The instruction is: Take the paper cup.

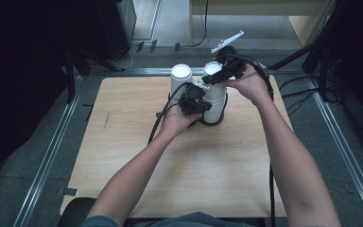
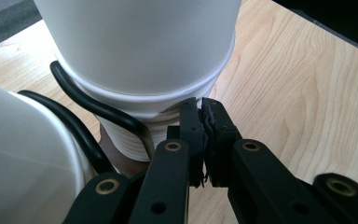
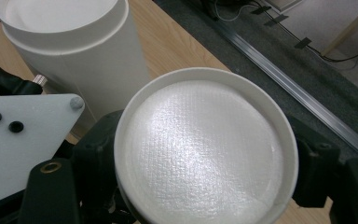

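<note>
Cup stack (image 2: 140, 51) beside shut fingers (image 2: 191, 130)

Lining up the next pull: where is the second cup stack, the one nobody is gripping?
In the high view the free cup stack stands upside down at the table's far middle, just left of the gripped cup stack and beyond the left gripper.

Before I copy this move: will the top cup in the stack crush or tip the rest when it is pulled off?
The top cup looks thin-walled and light, so the right gripper, clamped around it near its upturned base, could dent it. The stack of cups is tall and narrow, so likely tippy; the left gripper, shut at a lower rim, seems to steady it.
</note>
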`<control>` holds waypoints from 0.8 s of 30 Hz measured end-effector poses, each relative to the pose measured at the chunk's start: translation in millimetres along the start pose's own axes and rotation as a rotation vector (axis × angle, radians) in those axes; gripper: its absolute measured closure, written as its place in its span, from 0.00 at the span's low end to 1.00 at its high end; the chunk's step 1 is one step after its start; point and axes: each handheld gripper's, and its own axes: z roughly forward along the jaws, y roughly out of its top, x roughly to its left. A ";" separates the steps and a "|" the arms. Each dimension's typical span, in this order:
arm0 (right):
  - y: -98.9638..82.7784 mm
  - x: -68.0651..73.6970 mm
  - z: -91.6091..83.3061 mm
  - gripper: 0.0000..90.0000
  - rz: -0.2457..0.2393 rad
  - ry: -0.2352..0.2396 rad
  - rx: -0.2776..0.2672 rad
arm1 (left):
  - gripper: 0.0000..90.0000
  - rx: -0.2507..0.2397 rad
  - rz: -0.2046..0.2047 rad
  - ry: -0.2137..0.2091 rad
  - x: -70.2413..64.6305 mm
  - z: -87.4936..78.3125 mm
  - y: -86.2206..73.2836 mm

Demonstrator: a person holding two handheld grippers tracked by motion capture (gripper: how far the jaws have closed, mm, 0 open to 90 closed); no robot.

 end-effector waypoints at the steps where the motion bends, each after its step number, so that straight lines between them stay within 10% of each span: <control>1: 0.3 0.0 0.2 0.28 0.010 -0.004 0.002 | 0.97 -0.001 -0.002 -0.001 0.0 0.1 0.0; 24: 16.1 1.0 -24.9 0.28 0.023 -0.009 -0.030 | 0.91 0.004 -0.006 -0.011 -1.2 -0.4 0.7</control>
